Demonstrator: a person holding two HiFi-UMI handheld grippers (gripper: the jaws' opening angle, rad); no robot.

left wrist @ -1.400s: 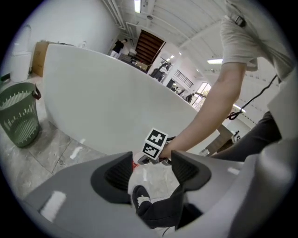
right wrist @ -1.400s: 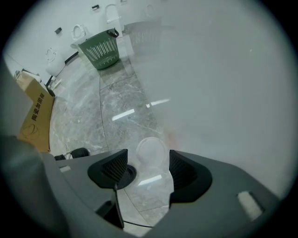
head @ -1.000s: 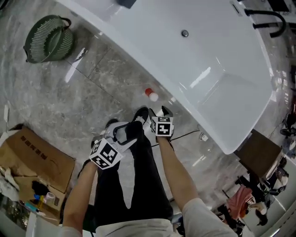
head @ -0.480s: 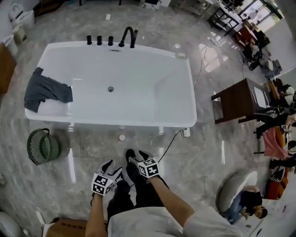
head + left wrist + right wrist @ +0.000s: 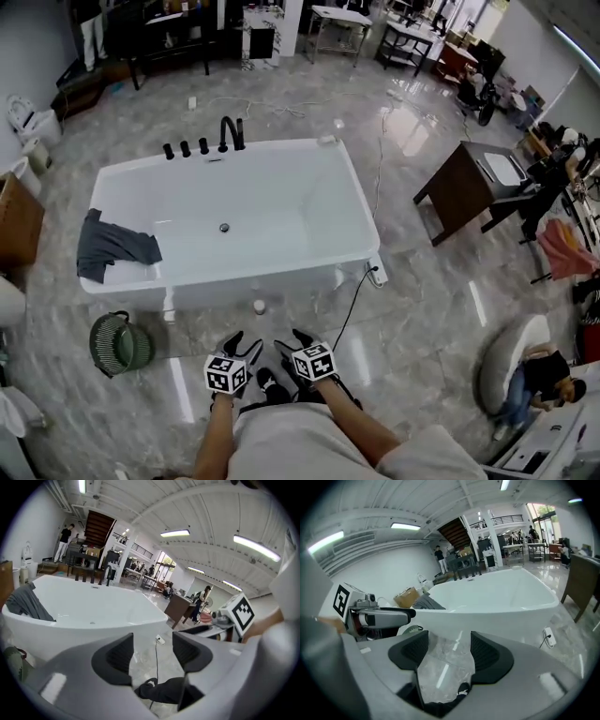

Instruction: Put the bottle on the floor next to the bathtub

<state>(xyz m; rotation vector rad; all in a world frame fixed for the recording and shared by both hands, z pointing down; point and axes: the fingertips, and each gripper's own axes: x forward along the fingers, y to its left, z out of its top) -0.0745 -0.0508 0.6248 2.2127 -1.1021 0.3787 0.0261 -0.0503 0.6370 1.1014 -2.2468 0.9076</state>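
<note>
A small white bottle (image 5: 260,307) with a red cap stands on the marble floor, right beside the near wall of the white bathtub (image 5: 309,244). My left gripper (image 5: 242,348) and right gripper (image 5: 292,339) hover side by side over my black shoes, a short way in front of the bottle. Both are open and hold nothing. In the left gripper view the jaws (image 5: 152,651) frame bare floor, a cable and a shoe, with the bathtub (image 5: 93,611) beyond. In the right gripper view the gripper (image 5: 446,651) faces the bathtub (image 5: 497,597). Neither gripper view shows the bottle.
A green basket (image 5: 120,343) sits on the floor left of the bottle. A grey cloth (image 5: 112,246) hangs over the tub's left end, and black taps (image 5: 225,136) stand at its far rim. A cable with a socket (image 5: 374,275) lies right of the tub, with a brown desk (image 5: 469,187) beyond.
The head view has swung up from the floor at my feet to the whole tub and room. The grippers stay together near my shoes, and the bottle stays by the tub.
</note>
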